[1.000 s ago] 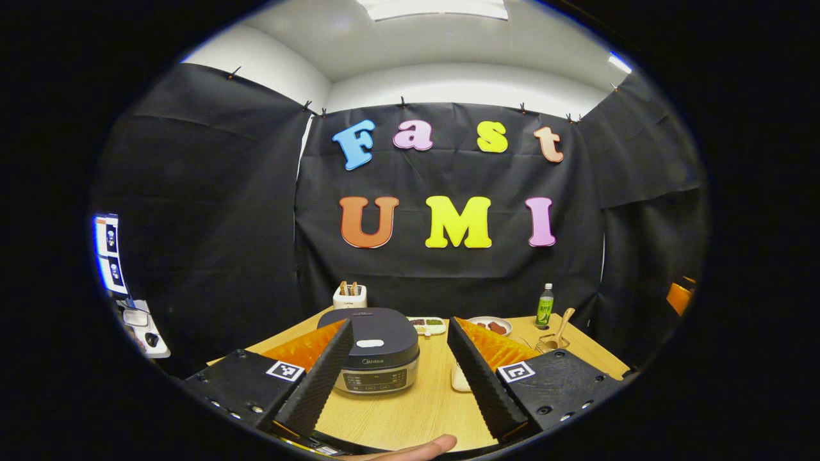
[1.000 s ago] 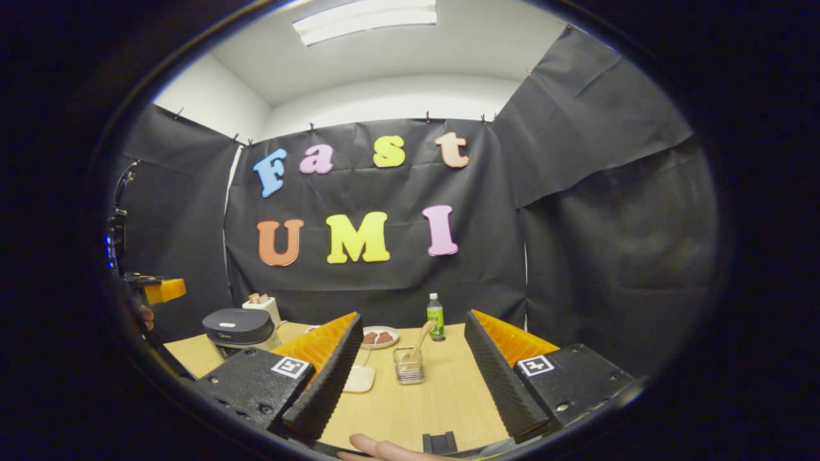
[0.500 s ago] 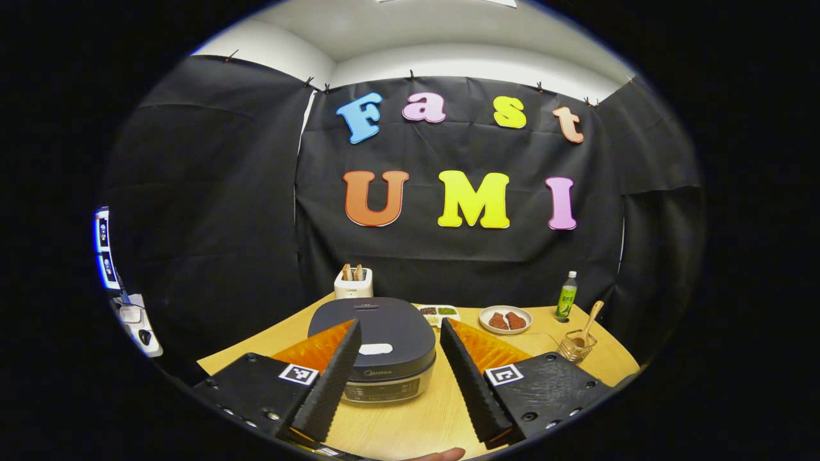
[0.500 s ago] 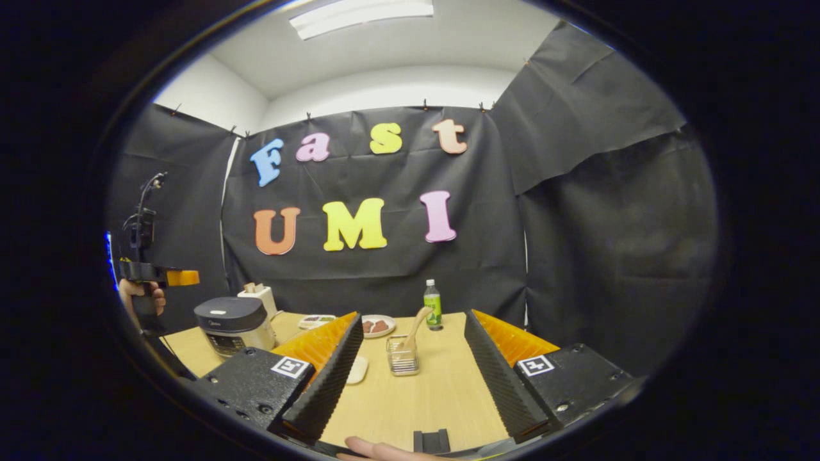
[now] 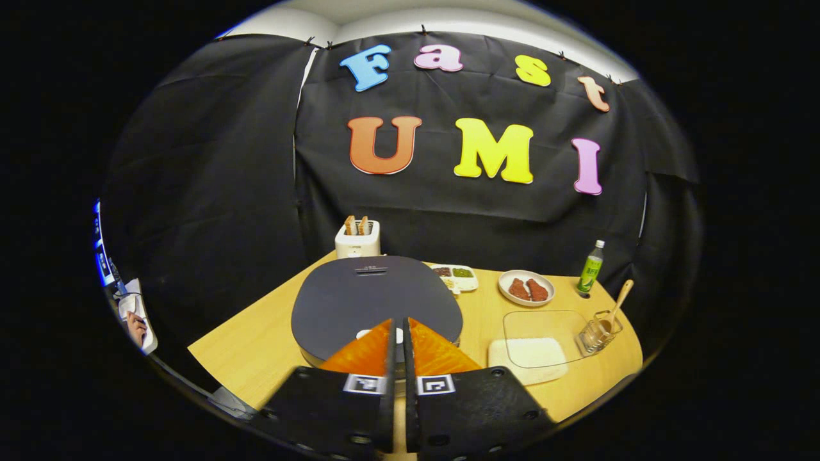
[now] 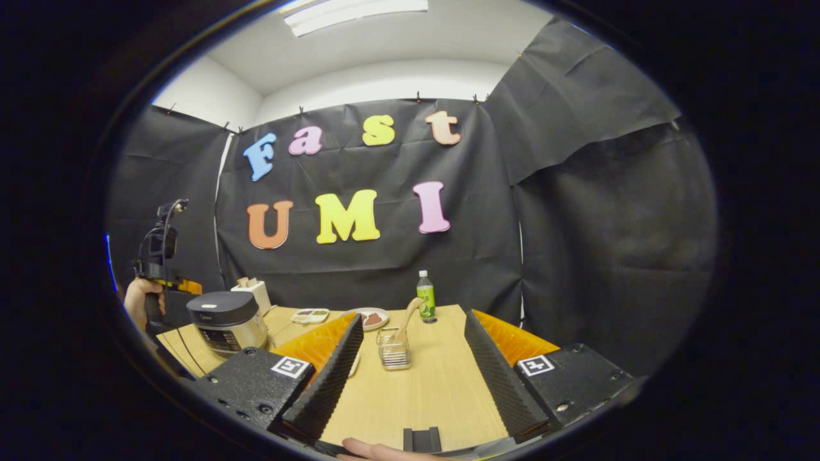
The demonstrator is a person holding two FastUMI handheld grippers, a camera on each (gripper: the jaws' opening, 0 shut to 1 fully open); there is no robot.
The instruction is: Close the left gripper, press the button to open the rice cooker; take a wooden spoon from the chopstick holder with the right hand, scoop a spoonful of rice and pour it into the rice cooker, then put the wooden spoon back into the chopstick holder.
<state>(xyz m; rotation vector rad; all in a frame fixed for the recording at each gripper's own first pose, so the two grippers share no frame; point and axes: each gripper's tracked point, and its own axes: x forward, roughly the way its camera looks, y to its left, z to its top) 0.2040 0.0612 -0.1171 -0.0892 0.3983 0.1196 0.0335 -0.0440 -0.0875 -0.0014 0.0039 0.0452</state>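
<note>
The left gripper [image 5: 398,333] has its fingers pressed together, empty; the right gripper [image 6: 410,358] is spread wide, empty.

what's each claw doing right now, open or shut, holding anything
Left claw: shut, empty, above the rice cooker.
Right claw: open, empty.

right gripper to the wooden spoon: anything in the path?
Nothing visible. In the right gripper view the right gripper is open and the holder with the spoon stands straight ahead between its fingers, with bare table in between. The bottle and plate sit behind it.
</note>
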